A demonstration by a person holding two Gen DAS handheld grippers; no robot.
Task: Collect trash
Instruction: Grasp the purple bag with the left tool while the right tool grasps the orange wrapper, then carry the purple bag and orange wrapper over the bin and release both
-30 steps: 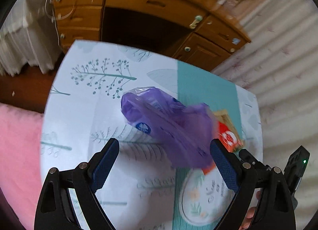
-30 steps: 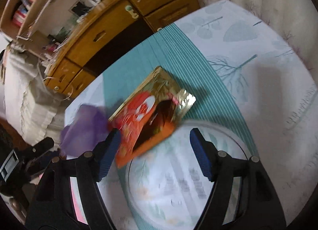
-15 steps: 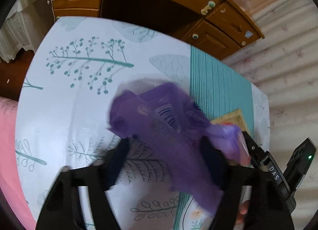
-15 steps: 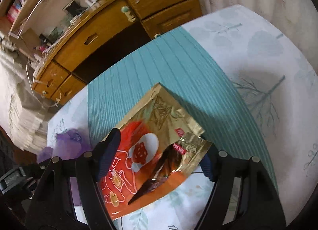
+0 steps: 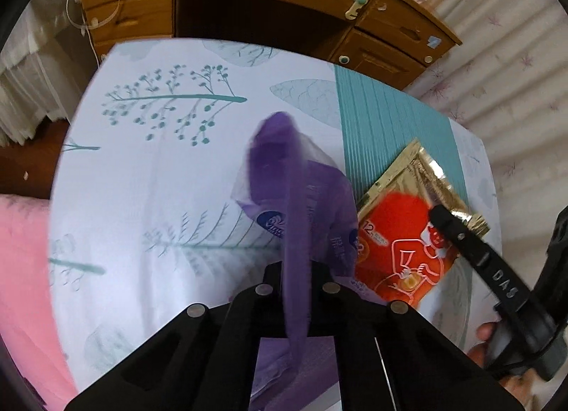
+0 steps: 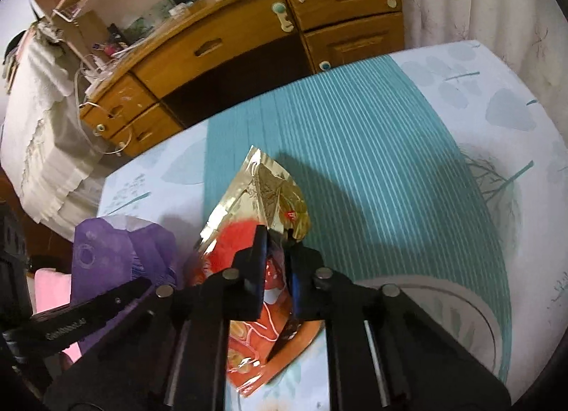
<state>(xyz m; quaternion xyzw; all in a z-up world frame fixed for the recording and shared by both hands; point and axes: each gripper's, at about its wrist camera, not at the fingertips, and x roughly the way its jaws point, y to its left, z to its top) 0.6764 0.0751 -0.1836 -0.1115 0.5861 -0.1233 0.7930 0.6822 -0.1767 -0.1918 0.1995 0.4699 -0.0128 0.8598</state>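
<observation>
L gripper (image 5: 296, 281) jaws just closed, pinching purple wrapper (image 5: 301, 198); R gripper (image 6: 275, 258) just closed on red-gold pouch (image 6: 262, 194): lift both slow off worktop (image 6: 355, 148), grip firm, keep apart.

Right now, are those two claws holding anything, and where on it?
Yes. The left gripper pinches a bunched fold of the purple plastic wrapper; the right gripper clamps the red-and-gold packet mid-body.

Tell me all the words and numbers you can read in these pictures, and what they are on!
"DAS": on the black arm of the right gripper, seen from the left wrist.
"12": on the red and gold packet; the small print beside it is too small to read.
Purple wrapper: a round blue logo and pale characters, too blurred to read.
Left gripper: white lettering on its arm, too blurred to read.
</observation>
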